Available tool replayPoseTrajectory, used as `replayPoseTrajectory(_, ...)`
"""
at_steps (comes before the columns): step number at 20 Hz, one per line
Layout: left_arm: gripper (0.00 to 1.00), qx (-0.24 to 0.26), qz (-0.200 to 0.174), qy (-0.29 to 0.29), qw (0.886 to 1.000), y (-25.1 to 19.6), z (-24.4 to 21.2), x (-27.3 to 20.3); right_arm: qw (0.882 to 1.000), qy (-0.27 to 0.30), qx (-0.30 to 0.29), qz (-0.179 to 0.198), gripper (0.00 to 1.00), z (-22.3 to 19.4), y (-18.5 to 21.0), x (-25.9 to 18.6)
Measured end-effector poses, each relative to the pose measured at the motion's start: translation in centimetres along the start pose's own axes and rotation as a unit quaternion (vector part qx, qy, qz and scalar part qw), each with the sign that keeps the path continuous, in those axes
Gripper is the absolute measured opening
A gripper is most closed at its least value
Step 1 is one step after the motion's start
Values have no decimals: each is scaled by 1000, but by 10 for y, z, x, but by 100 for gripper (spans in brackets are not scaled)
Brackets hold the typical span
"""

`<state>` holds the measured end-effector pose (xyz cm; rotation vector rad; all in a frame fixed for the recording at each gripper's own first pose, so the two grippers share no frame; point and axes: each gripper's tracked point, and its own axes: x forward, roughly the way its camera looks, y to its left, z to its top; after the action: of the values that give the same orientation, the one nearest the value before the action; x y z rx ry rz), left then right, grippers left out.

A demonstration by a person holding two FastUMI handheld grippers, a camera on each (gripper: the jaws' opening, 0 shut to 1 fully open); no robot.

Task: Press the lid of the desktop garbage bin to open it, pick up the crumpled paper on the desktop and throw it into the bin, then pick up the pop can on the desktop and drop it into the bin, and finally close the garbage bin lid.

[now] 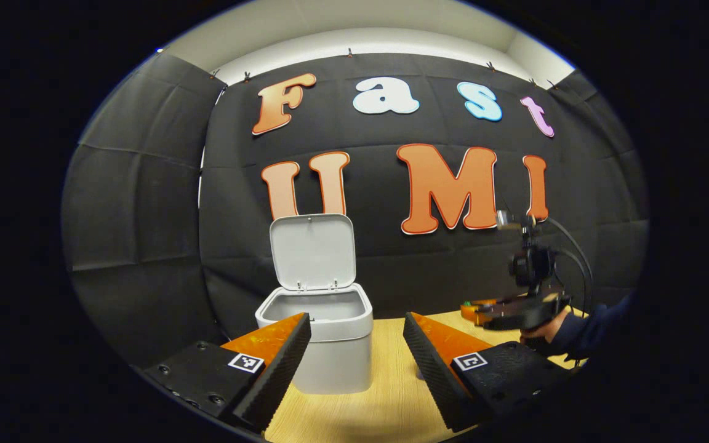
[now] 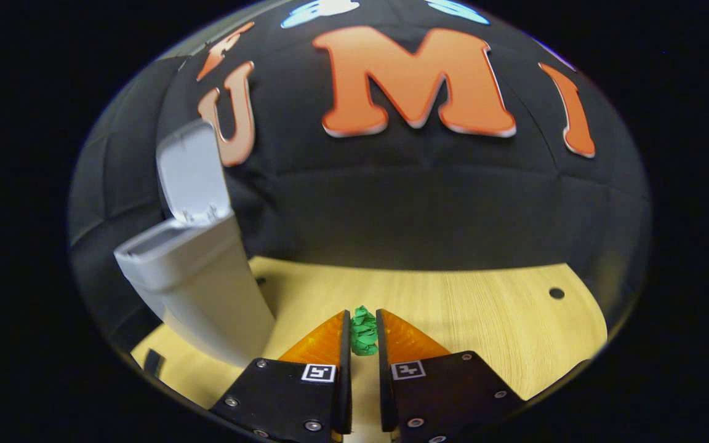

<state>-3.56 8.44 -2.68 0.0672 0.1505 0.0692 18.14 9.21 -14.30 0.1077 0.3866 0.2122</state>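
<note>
black cloth closed the booth at the back and the sides, and a light wooden table stood in front of it. on this table, in the left gripper view, stood the garbage bin, pale grey, with its lid raised upright at the back, so the inside was open to see. the left gripper was low over the table, just in front of the bin, with its two fingers wide apart and nothing between them. to the right in the same view, farther off, the right gripper was held by a hand in a dark sleeve, a little above the table.

in the right gripper view, the fingers of the right gripper were close together and both pressed on the crumpled paper, which was green and sat between the tips. the bin was at the left side of this view, near the gripper, its lid tilted up and back. whether the paper touched the table or was lifted, i could not tell.
</note>
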Motion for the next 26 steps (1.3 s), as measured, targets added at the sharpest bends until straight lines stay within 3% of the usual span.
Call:
replayPoseTrajectory(4, 96, -14, 13, -11, 1000, 26, 0, -5, 996, -19, -10, 90, 18, 68, 114, 25)
replayPoseTrajectory(7, 95, -16, 29, -18, 999, 53, 0, -9, 990, -5, -44, 130, 18, 69, 193, 52)
replayPoseTrajectory(10, 95, -21, 50, -20, 998, 81, -3, -14, 987, 9, -71, 141, 18, 62, 231, 77)
replayPoseTrajectory(12, 95, -27, 60, -18, 998, 93, -7, -14, 987, 15, -72, 142, 18, 69, 227, 76)
replayPoseTrajectory(14, 95, -30, 64, -16, 997, 98, -9, -13, 986, 24, -70, 152, 30, 65, 226, 73)
replayPoseTrajectory(16, 95, -30, 60, -14, 998, 95, -13, -8, 986, 7, -78, 148, 46, 68, 215, 65)
replayPoseTrajectory(17, 96, -31, 54, -11, 998, 91, -16, -4, 986, -5, -82, 148, 72, 73, 209, 59)
replayPoseTrajectory(19, 96, -36, 35, -4, 999, 74, -23, 5, 988, -34, -87, 125, 86, 87, 184, 41)
replayPoseTrajectory(23, 96, -29, -17, -3, 999, 24, -30, 22, 994, -74, -52, 65, 92, 101, 105, -15)
replayPoseTrajectory(26, 96, -20, -69, -1, 997, -24, -34, 29, 995, -92, -37, -10, 94, 104, 29, -57)
